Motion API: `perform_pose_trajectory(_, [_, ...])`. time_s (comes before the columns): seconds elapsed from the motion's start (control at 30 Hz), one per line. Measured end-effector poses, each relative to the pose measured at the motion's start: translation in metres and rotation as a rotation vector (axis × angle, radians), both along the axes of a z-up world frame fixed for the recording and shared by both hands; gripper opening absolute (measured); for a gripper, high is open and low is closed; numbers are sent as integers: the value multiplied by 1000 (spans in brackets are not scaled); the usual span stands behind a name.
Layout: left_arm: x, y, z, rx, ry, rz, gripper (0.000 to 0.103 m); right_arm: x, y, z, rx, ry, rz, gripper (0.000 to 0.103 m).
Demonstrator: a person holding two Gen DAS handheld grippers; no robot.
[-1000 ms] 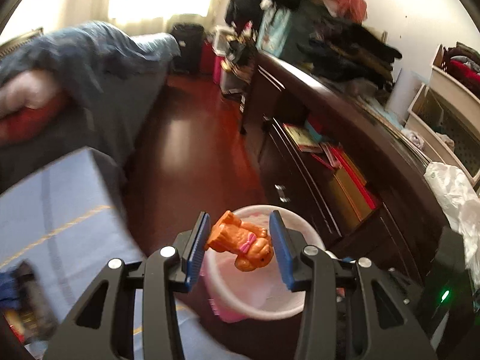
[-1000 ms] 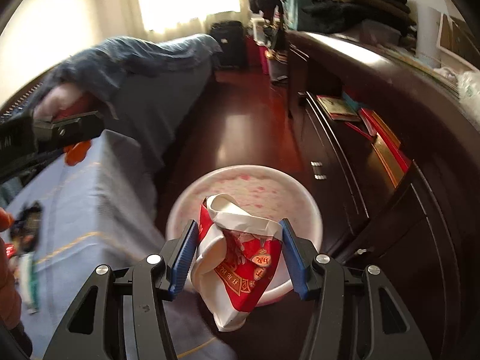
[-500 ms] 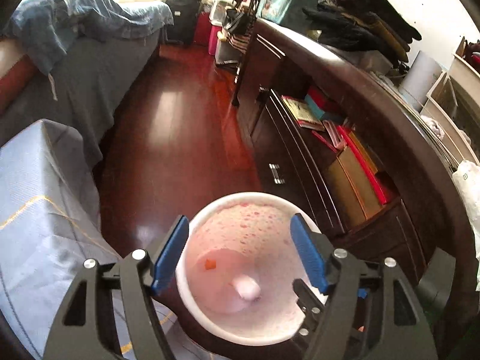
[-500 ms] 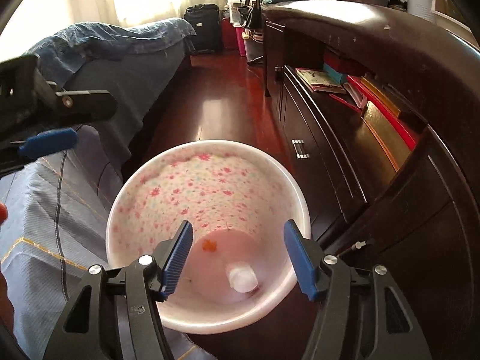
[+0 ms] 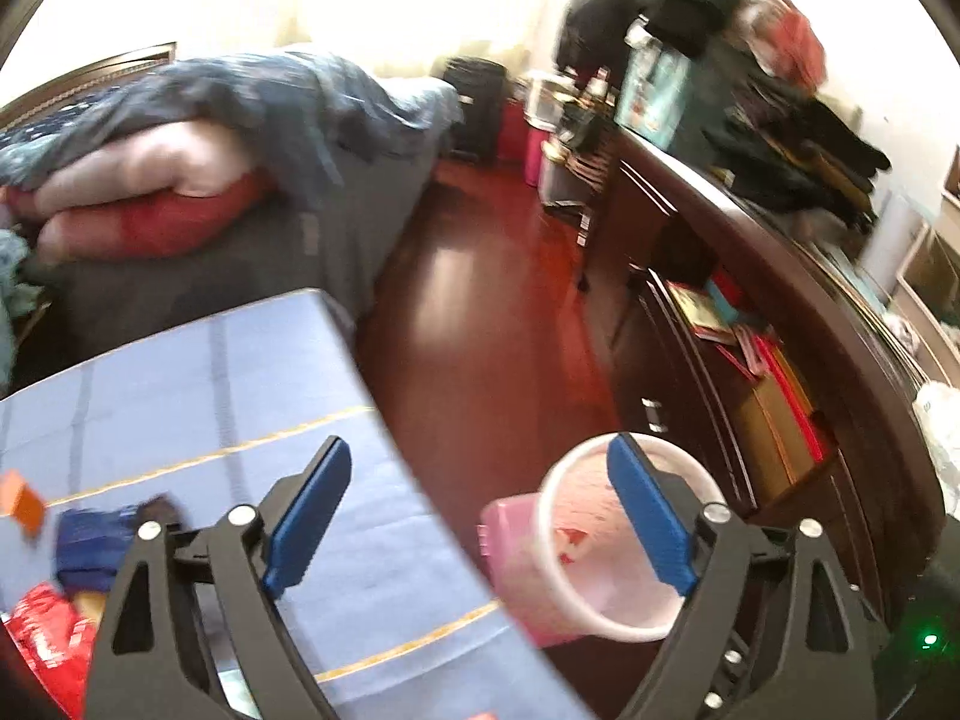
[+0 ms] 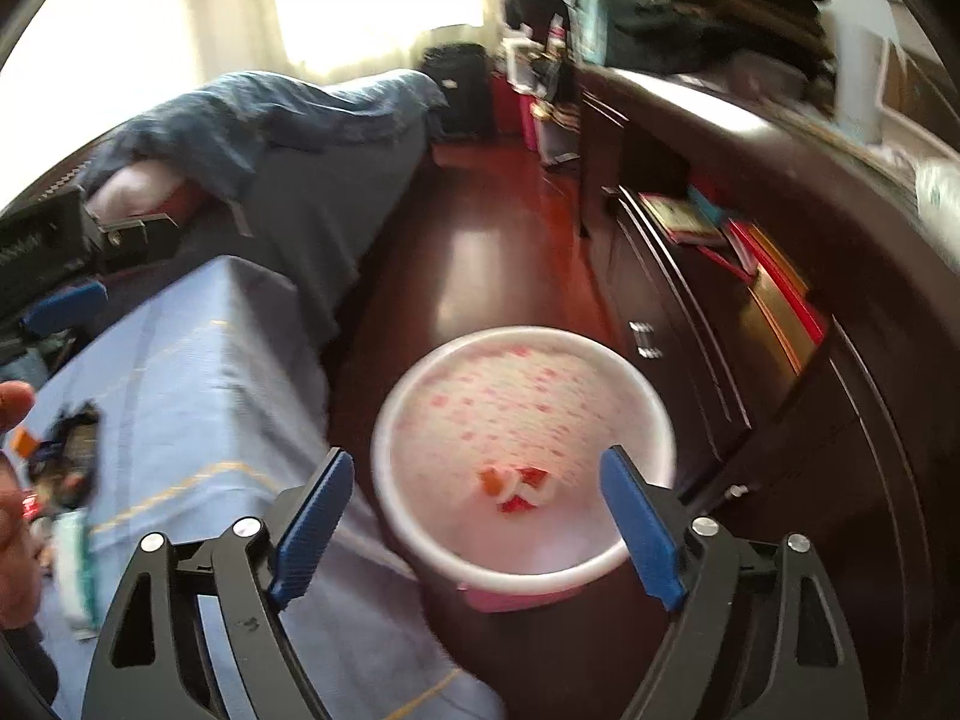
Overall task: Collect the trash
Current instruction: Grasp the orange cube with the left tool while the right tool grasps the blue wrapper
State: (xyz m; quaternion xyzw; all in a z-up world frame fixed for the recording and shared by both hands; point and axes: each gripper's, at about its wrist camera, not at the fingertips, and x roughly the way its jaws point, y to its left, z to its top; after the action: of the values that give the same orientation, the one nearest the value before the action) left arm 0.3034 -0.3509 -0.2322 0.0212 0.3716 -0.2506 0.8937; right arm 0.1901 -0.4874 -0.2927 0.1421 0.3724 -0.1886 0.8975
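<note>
A pink bin with a white flowered liner [image 6: 420, 408] stands on the floor beside the blue-clothed table. Red-and-white and orange trash [image 6: 519, 486] lies at its bottom. My right gripper [image 6: 477, 525] is open and empty, above the bin's near rim. My left gripper [image 5: 480, 516] is open and empty, over the table's right edge, with the bin [image 5: 576, 588] to its lower right. More trash lies on the table at lower left: a red wrapper [image 5: 45, 636], a dark blue wrapper [image 5: 90, 546] and an orange piece [image 5: 21, 507].
The blue tablecloth [image 5: 240, 396] covers the table at left. A dark wooden dresser [image 6: 780, 360] with books runs along the right. A bed with grey and blue bedding [image 5: 270, 138] stands behind. Red wood floor [image 5: 480, 324] lies between them. Wrappers [image 6: 66, 456] lie on the table.
Both grippers dropped their trash into the bin and opened wide. The left gripper has swung left, back over the table. The right gripper has drawn back from the bin.
</note>
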Motion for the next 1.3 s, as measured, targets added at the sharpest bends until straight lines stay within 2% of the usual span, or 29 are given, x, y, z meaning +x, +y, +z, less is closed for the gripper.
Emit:
perform_pose_trajectory(0.17, [-1,59,14,6,-13,98,91,3,45,25,-1,-49,94,91])
perform_pose_trajectory(0.43, [2,153,27,32,-40,285,98,12,107,43,-16,-58,230,93])
perform_pose_trajectory(0.57, [20,208,21,99,-42,412,99,16,136,49,-27,-59,294,93])
perform_pose_trajectory(0.7, [56,252,3,163,20,481,99,24,167,49,-36,-55,361,94])
perform_pose_trajectory(0.8, [94,280,-24,215,115,480,99,32,186,45,-38,-43,403,94])
perform_pose_trajectory(0.93, [126,293,-56,265,193,481,98,46,205,40,-46,-30,435,94])
perform_pose_trajectory(1.1, [139,303,-76,225,279,473,92,71,224,33,-64,-2,459,94])
perform_pose_trajectory(1.2, [144,306,-85,200,335,467,82,89,235,30,-57,7,484,94])
perform_pose_trajectory(1.3, [146,307,-88,212,337,467,73,107,250,28,-57,20,517,94])
